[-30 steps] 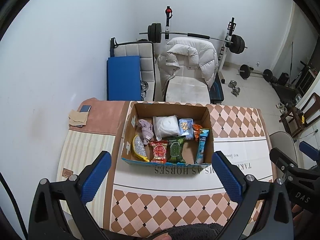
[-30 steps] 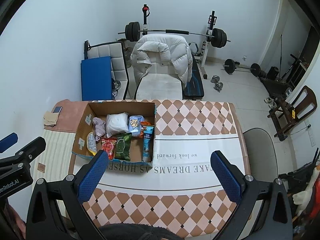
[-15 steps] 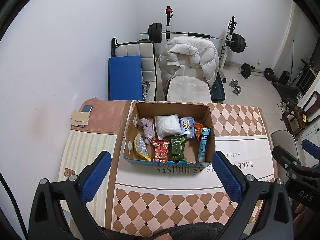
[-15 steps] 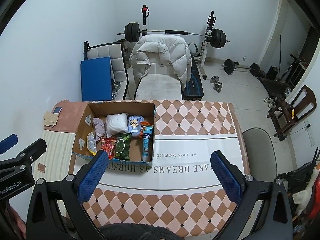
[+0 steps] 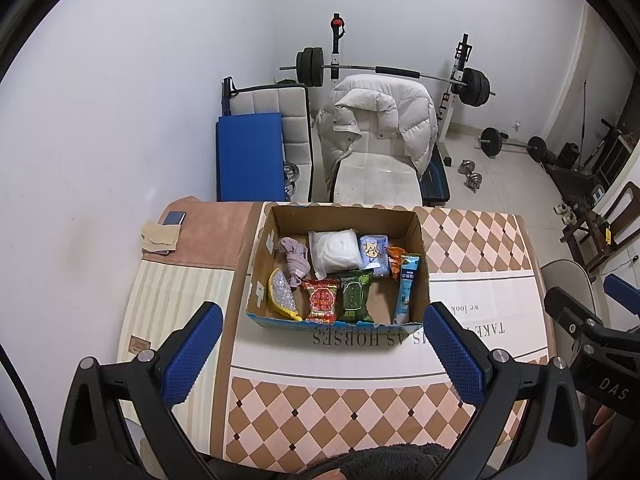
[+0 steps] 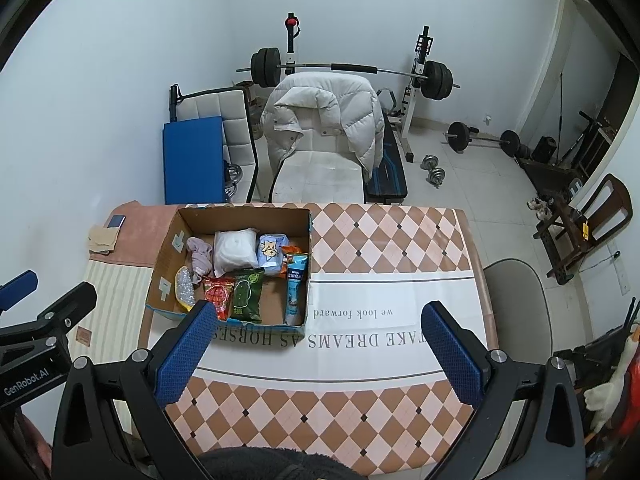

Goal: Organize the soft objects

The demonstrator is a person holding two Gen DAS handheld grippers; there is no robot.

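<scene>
Both grippers hang high above the bench (image 5: 480,240), which wears a checked cloth with printed lettering. The landmark is the open cardboard box (image 5: 344,216), standing on the cloth toward the bench's left half.

Left of the box, on a pink cloth near the wall, lie a phone (image 5: 175,217) and a folded beige rag (image 5: 160,236).

Inside the box, against its left wall, sits a yellow-rimmed silver scourer (image 5: 281,294), with a crumpled mauve cloth (image 5: 295,258) just behind it. Next along the near wall stand a red snack packet (image 5: 321,300) and a green packet (image 5: 354,296), side by side. Behind them, toward the box's far wall, lies a white padded pack (image 5: 334,250), then a pale blue tissue pack (image 5: 374,254) with an orange packet (image 5: 394,258) beside it. A tall light-blue sachet (image 5: 408,288) leans against the box's right wall.

The left gripper (image 5: 322,354) is centred in front of the box, its blue fingers (image 5: 192,354) spread wide and holding nothing. The right gripper (image 6: 320,350) hovers right of the box over the lettering, its fingers (image 6: 450,350) likewise spread wide and empty.

Beyond the box, off the bench, a chair carries a white puffer jacket (image 5: 380,120).
</scene>
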